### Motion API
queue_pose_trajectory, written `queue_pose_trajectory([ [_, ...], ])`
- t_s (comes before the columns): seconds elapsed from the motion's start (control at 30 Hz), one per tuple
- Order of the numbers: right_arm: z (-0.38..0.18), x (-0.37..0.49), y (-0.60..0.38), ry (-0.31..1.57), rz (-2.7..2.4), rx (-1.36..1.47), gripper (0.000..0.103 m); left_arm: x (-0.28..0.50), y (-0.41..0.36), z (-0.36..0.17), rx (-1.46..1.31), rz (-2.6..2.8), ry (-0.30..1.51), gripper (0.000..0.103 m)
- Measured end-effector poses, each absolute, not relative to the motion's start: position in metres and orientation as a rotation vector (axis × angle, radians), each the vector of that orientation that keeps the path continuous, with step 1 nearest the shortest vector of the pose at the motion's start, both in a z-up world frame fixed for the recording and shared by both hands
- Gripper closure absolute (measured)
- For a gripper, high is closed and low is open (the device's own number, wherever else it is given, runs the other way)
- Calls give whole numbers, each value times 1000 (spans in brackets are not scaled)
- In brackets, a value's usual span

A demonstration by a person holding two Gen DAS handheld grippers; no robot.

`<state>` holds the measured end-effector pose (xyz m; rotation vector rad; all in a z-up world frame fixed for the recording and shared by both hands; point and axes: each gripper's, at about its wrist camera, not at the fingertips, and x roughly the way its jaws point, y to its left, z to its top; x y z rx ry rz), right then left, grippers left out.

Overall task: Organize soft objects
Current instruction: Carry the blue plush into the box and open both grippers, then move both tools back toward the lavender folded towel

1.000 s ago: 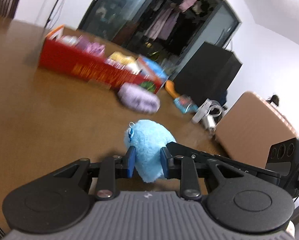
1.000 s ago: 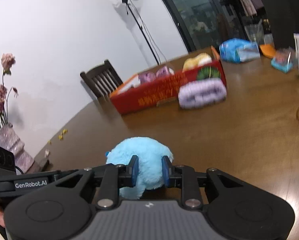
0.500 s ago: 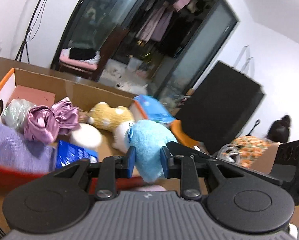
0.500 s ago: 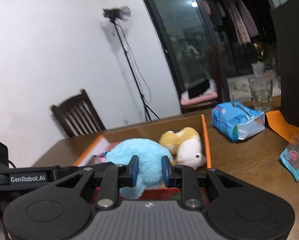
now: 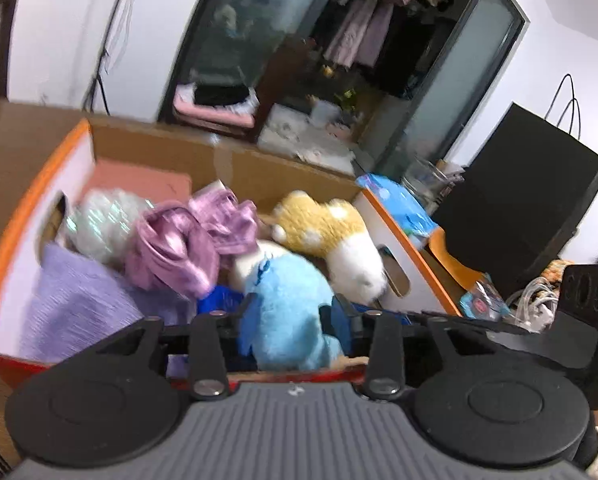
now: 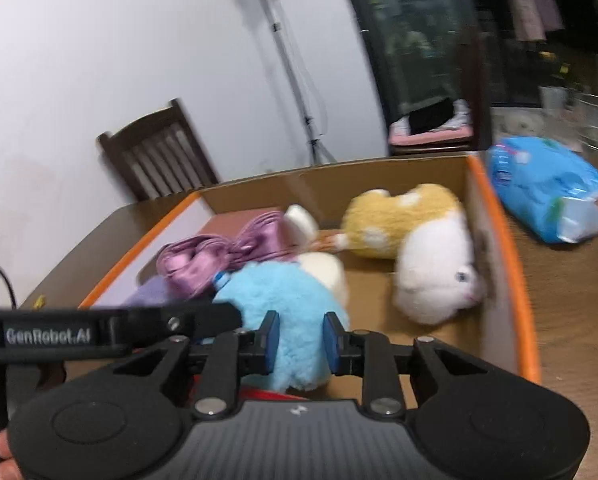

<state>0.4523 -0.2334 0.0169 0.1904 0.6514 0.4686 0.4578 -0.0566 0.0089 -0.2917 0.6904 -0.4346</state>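
Both grippers grip one fluffy light-blue plush toy [image 5: 287,312], also in the right wrist view [image 6: 287,312]. My left gripper [image 5: 289,318] is shut on it from one side and my right gripper [image 6: 297,340] is shut on it from the other. The toy hangs just inside the near wall of an orange-rimmed cardboard box [image 5: 39,200] [image 6: 511,248]. In the box lie a yellow-and-white plush dog [image 5: 339,240] [image 6: 423,248], pink satin cloth [image 5: 183,244] [image 6: 219,252], a lavender knit cloth [image 5: 71,304] and a white mesh bundle [image 5: 103,220].
The box stands on a brown wooden table [image 6: 571,304]. A blue tissue pack [image 6: 551,196] lies right of the box. A black bag [image 5: 519,196], small packets [image 5: 483,300] and cables [image 5: 539,300] sit further right. A dark chair [image 6: 159,156] stands behind the table.
Both grippers carried the blue plush from the open table up and over the box. It now sits lower, among the box's contents.
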Motion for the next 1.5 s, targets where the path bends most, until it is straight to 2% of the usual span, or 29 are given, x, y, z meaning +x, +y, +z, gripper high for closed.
queue_pose_trajectory([
  [0.03,17,452,-232,649,480,192,77,457,-54,11,-296,-423,691,58],
  [0.07,18,452,-231,648,482,185,67,458,-51,11,-305,-405,698,57],
  [0.13,24,447,-231,636,437,154,55,452,-44,13,-300,-365,700,57],
  [0.37,75,391,-253,516,368,72,47,395,-28,50,-255,-369,624,51],
  [0.47,98,354,-264,457,344,37,42,364,-24,65,-234,-384,577,41],
  [0.63,116,293,-274,384,322,-47,35,308,-20,68,-179,-347,548,37],
  [0.7,116,266,-276,361,312,-71,34,279,-21,66,-154,-331,507,31],
  [0.9,96,198,-276,344,310,-69,32,209,-26,49,-128,-299,455,25],
  [1.2,56,124,-274,374,324,10,31,136,-20,23,-157,-264,461,21],
  [1.37,41,94,-276,375,312,47,26,111,-17,18,-154,-262,456,21],
  [1.5,33,80,-274,384,294,47,26,97,-13,16,-160,-257,444,21],
])
